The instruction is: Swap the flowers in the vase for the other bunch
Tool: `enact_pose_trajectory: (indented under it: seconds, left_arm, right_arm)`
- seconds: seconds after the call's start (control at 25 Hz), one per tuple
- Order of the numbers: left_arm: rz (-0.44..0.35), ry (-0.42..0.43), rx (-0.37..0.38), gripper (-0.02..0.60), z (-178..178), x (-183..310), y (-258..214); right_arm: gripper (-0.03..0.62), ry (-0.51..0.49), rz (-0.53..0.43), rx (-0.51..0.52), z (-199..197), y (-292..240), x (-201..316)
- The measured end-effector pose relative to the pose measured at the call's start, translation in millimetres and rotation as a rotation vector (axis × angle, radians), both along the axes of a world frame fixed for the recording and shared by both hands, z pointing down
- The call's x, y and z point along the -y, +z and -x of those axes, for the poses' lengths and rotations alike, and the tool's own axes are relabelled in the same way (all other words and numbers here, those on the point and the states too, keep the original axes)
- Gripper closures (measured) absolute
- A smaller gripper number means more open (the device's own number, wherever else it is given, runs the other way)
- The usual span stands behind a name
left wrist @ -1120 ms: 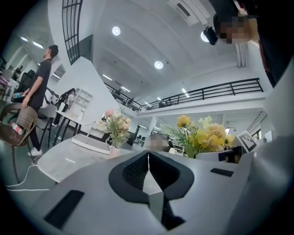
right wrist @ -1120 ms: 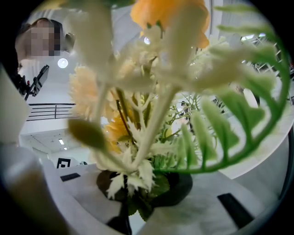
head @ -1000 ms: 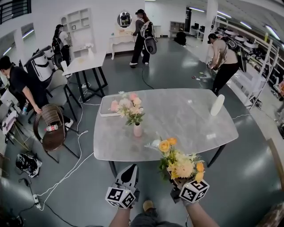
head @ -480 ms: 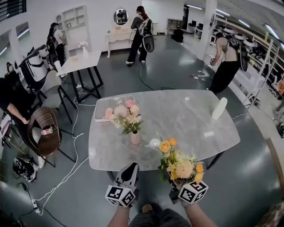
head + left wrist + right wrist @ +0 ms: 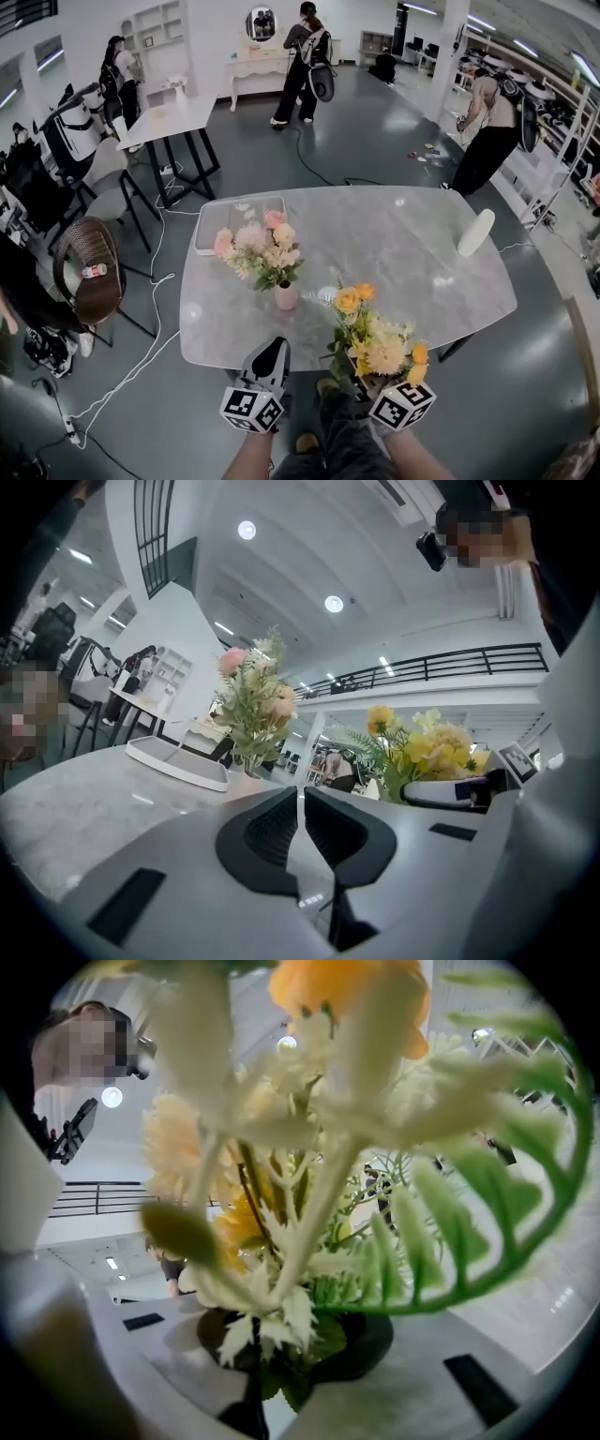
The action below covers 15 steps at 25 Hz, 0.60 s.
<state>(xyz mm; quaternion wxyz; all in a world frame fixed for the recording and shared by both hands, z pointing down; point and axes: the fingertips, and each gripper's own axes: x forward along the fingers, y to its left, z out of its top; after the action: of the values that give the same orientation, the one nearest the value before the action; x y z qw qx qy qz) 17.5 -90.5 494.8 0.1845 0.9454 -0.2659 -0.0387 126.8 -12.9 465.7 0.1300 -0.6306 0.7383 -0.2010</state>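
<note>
A small pink vase (image 5: 285, 297) holding pink and cream flowers (image 5: 257, 246) stands on the grey marble table (image 5: 403, 253), left of its middle. My right gripper (image 5: 364, 379) is shut on the stems of a yellow and orange bunch (image 5: 377, 341), held upright over the table's near edge. In the right gripper view the stems (image 5: 281, 1326) are pinched between the dark jaws. My left gripper (image 5: 271, 354) is shut and holds nothing, just short of the near edge, in front of the vase. The left gripper view shows its jaws (image 5: 301, 810) closed, with the pink flowers (image 5: 251, 705) ahead and the yellow bunch (image 5: 422, 747) to the right.
A white tray (image 5: 217, 236) lies on the table's far left corner and a white bottle-like object (image 5: 476, 232) at its right end. A brown chair (image 5: 89, 272) and loose cables (image 5: 141, 370) are on the floor to the left. Several people stand further off.
Both grippers have come closer to the table. The yellow bunch now overlaps the near edge, and the vase sits nearer to the left gripper's tip.
</note>
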Motion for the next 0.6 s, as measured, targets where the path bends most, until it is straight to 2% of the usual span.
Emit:
enact_pose_trajectory:
  seconds: [0.32,0.44,0.6]
  left_arm:
    - [0.015,-0.059,0.0,0.563,-8.1,36.0,23.5]
    - [0.013,-0.079,-0.004,0.561,-11.8,51.6,28.3]
    - [-0.002,-0.096,0.01,0.508,-24.2,70.2,28.7]
  right_arm:
    - [0.503,0.008,0.001,0.052,-17.9,22.3,31.4]
    - [0.503,-0.008,-0.026,0.044,-20.4,10.3,46.5]
    - [0.503,0.009,-0.044,0.055,-32.5,0.7,64.1]
